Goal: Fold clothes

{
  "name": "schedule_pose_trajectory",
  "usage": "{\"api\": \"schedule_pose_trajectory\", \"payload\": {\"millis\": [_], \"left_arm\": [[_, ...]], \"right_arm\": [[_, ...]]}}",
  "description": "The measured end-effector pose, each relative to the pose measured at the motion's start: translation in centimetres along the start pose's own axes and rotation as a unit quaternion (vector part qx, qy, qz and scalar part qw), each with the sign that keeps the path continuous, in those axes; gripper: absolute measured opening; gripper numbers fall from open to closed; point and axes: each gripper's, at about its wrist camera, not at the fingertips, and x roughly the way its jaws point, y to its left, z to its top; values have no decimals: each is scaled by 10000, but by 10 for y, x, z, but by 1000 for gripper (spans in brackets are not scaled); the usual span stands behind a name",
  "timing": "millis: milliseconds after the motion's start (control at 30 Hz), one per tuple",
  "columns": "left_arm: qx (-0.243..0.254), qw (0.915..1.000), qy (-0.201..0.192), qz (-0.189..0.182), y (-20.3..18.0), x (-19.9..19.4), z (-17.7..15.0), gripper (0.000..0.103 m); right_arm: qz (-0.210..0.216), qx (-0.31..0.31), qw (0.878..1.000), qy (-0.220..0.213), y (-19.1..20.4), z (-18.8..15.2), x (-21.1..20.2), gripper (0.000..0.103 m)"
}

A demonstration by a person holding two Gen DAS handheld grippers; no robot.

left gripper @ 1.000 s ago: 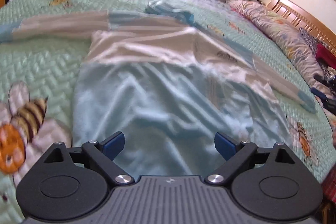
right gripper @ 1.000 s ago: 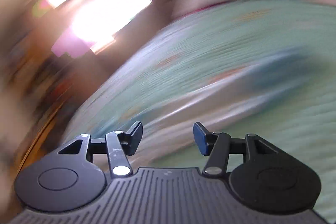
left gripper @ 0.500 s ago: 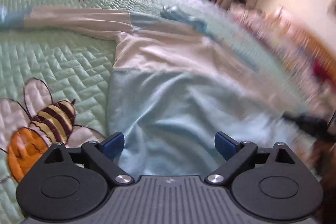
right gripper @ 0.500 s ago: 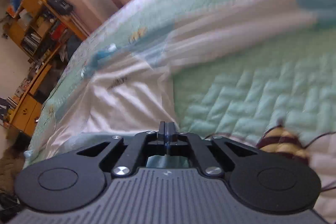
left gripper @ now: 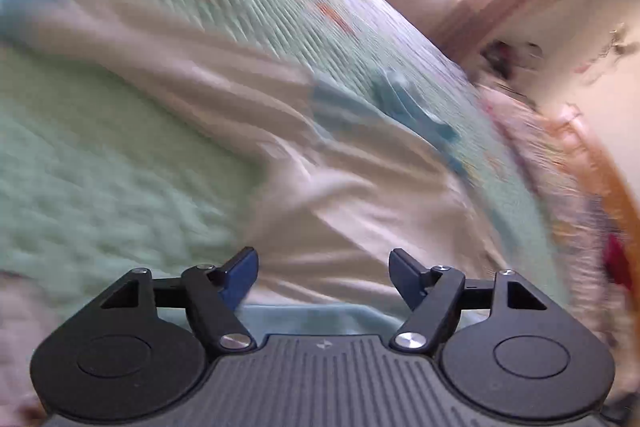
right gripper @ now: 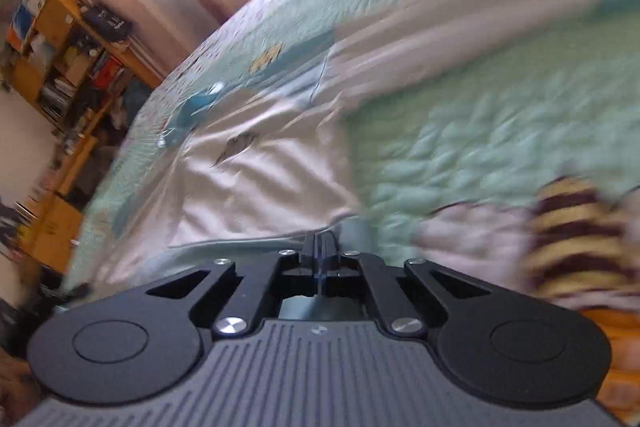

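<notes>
The right claw [right gripper: 320,259], open a second ago, has closed on the garment [right gripper: 264,179].

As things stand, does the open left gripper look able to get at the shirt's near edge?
Probably yes. The left gripper is open just above the shirt, with the fabric spread directly ahead on the quilt and nothing between. Motion blur hides the exact gap.

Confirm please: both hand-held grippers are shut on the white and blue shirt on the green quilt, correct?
Not quite. Only the right hand-held gripper is shut on the shirt. The left wrist view shows the left hand-held gripper open above it. The shirt does lie on the green quilt.
</notes>
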Motion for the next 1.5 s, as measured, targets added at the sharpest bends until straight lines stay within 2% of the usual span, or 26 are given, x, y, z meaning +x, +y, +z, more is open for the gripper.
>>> {"api": "schedule_pose_trajectory", "payload": {"millis": [33, 100, 233, 300, 333, 367, 400, 467, 533, 600, 667, 700, 767, 800, 900, 967, 1000, 1067, 1100, 1133, 1167, 1233, 1267, 1333, 1400, 1500], "left_arm": [[-11, 9999, -75, 118, 2, -6, -1, 77], [178, 9996, -37, 236, -8, -21, -16, 83], [984, 9928, 660, 166, -36, -30, -71, 86], [1383, 9852, 1006, 130, -51, -34, -99, 85], [1606, 9804, 1131, 158, -57, -38, -111, 83], [1915, 9748, 1095, 343, -58, -45, -119, 83], [2148, 9697, 1060, 485, -60, -53, -125, 83], [2104, 9714, 1000, 466, -64, -68, -125, 82], [2053, 9734, 934, 394, -70, -82, -125, 83], [1979, 9764, 860, -60, -78, -93, -124, 86], [2089, 9713, 1125, -158, -78, -87, -132, 90], [2120, 9692, 1240, -169, -76, -85, -136, 89], [2023, 9701, 1342, 73, -66, -85, -145, 82], [1973, 9702, 1392, 194, -61, -85, -149, 82], [1787, 9729, 1442, 265, -54, -96, -148, 83], [1757, 9754, 1324, 146, -58, -104, -143, 84], [1753, 9767, 1240, 48, -61, -108, -140, 84], [1748, 9784, 1058, -316, -66, -112, -136, 91], [1757, 9781, 1008, -486, -68, -111, -135, 93], [1816, 9758, 1086, -551, -70, -104, -136, 95], [1901, 9724, 1269, -467, -72, -95, -139, 94], [2033, 9644, 1691, -72, -68, -79, -147, 91], [2097, 9619, 1752, -28, -65, -76, -149, 90], [2029, 9643, 1691, -188, -61, -81, -145, 91], [1827, 9701, 1562, -352, -60, -87, -136, 91], [1623, 9760, 1305, -631, -67, -93, -121, 93]], "right_arm": [[-3, -219, 9997, -62, 3, -3, -10, 7], [437, -524, 9977, 24, 16, -14, -29, 7], [1186, -817, 9867, 758, 35, -50, -46, 8], [1175, -838, 9827, 1159, 32, -68, -43, 10], [920, -897, 9835, 1276, 27, -76, -42, 7], [789, -919, 9850, 1228, 20, -80, -50, 1], [662, -945, 9863, 1179, 14, -84, -57, 1], [471, -1078, 9874, 1060, 16, -84, -70, 2], [310, -1212, 9877, 939, 19, -85, -84, 11], [677, -1369, 9844, 872, 34, -89, -93, 13], [906, -1493, 9801, 948, 45, -97, -94, 18], [931, -1539, 9783, 1026, 48, -101, -92, 18], [621, -1551, 9772, 1309, 41, -109, -81, 18], [486, -1544, 9764, 1431, 37, -113, -77, 13], [448, -1336, 9806, 1364, 31, -109, -86, 13], [449, -1456, 9810, 1202, 38, -105, -93, 19], [605, -1501, 9802, 1140, 42, -103, -96, 20], [887, -1475, 9783, 1149, 45, -105, -90, 28], [1004, -1462, 9771, 1172, 47, -105, -87, 30], [916, -1458, 9759, 1343, 45, -109, -79, 30], [715, -1497, 9742, 1527, 43, -112, -71, 26], [677, -1496, 9741, 1552, 42, -113, -71, 25], [694, -1459, 9744, 1565, 42, -111, -73, 25], [792, -1394, 9761, 1465, 48, -103, -79, 27], [1117, -1412, 9748, 1320, 60, -94, -83, 27], [1982, -1175, 9650, 1256, 86, -80, -75, 27]]}}
